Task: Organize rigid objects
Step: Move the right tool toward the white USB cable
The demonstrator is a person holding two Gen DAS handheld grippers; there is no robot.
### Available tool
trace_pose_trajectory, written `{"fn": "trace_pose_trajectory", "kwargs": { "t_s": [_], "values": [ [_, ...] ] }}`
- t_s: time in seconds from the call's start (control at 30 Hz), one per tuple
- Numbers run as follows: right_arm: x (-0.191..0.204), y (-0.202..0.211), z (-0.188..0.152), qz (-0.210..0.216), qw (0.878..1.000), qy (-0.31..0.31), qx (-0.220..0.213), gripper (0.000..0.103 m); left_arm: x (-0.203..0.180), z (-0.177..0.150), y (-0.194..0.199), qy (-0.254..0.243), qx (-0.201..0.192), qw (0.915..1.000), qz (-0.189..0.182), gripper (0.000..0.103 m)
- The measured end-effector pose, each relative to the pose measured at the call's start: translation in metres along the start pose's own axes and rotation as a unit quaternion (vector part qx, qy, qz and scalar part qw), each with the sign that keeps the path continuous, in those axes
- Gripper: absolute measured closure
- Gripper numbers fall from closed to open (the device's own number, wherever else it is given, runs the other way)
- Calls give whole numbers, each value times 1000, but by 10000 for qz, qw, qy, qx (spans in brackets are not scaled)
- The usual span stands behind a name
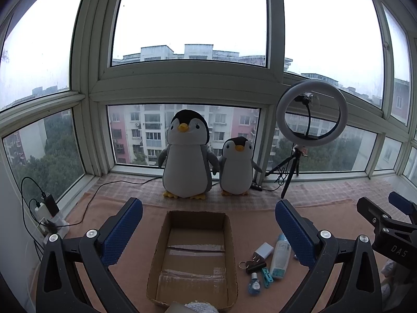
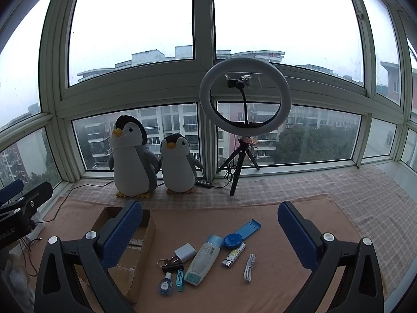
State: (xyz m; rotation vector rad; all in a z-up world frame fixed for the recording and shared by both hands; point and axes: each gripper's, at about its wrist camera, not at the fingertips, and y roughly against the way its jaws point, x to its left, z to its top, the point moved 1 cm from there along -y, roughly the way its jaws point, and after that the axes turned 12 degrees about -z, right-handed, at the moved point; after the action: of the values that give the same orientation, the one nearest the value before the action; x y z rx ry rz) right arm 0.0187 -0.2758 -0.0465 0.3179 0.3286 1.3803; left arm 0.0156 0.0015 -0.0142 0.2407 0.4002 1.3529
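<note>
Hovering with jaws spread and empty, the left gripper (image 1: 208, 230) framed the open brown cardboard box (image 1: 192, 255); the right gripper (image 2: 209, 230) framed the white plastic lotion bottle (image 2: 204, 259).

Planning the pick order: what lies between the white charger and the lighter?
The lotion bottle lies between the white charger and the lighter, in the right wrist view.

Landmark = cardboard box (image 2: 125, 255), on the mat. Just R of box: charger plug (image 2: 184, 252), lotion bottle (image 2: 202, 260), lighter (image 2: 234, 255), cable (image 2: 249, 267). Nearer the cam than the plug: binder clip (image 2: 170, 262), small dropper bottle (image 2: 165, 284), clothes peg (image 2: 179, 279). Behind box: two plush penguins (image 2: 135, 156); ring light on tripod (image 2: 245, 96) R of them.
</note>
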Motion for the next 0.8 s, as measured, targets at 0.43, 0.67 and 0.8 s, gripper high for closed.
{"fn": "trace_pose_trajectory", "kwargs": {
  "t_s": [0.43,0.67,0.8],
  "values": [
    [-6,-11,-4,120,9997,-13,193,0,41,-17,-15,105,370,9981,477,0],
    [-18,-23,-10,105,9986,-243,460,0,77,-39,-27,143,772,9938,789,0],
    [-20,-29,-16,171,9983,-158,535,0,98,-63,-43,161,1258,9885,823,0]
  ]
}}
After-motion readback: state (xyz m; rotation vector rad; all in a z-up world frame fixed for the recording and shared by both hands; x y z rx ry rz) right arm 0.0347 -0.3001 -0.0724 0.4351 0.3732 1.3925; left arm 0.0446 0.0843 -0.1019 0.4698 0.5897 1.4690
